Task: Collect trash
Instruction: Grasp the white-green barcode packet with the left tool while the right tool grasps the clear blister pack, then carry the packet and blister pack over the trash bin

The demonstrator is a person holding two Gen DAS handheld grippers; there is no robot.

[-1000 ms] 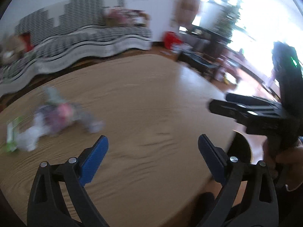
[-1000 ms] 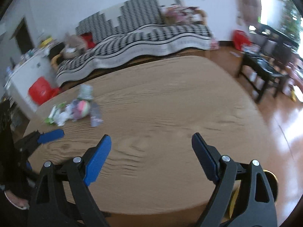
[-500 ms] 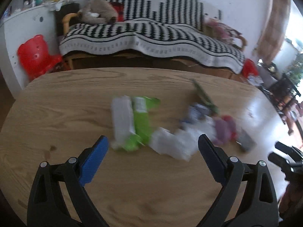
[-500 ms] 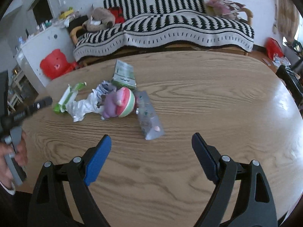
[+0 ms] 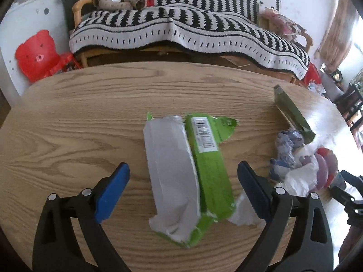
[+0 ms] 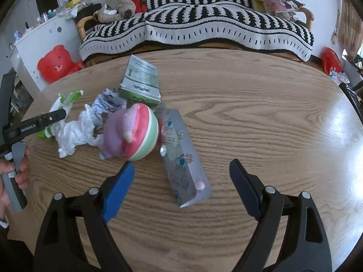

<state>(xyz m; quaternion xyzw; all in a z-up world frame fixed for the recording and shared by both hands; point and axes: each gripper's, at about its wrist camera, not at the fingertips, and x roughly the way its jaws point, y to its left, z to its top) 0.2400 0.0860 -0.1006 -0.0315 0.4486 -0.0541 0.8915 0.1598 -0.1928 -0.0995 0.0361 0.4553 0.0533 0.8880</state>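
Note:
A torn green and white wrapper (image 5: 190,172) lies on the wooden table (image 5: 79,117), between the open fingers of my left gripper (image 5: 183,192). My right gripper (image 6: 181,188) is open over a silver pill blister pack (image 6: 183,165). Beside the blister pack lie a pink, purple and green plush ball (image 6: 131,133), crumpled white tissue (image 6: 72,133), crumpled printed paper (image 6: 109,102) and a green box (image 6: 140,81). The wrapper also shows in the right wrist view (image 6: 68,97), with the left gripper (image 6: 45,120) above it. The box (image 5: 292,113), paper (image 5: 288,145) and tissue (image 5: 299,176) show at right in the left wrist view.
A sofa with a black and white striped cover (image 6: 204,27) stands behind the table. A red bear-shaped stool (image 6: 56,63) and a white cabinet (image 6: 36,45) stand at the left. A dark low table (image 5: 349,104) stands at the far right.
Both grippers have swung left and closed in on the trash pile. The wrapper now lies between the left fingers and the blister pack between the right fingers. Both stay open.

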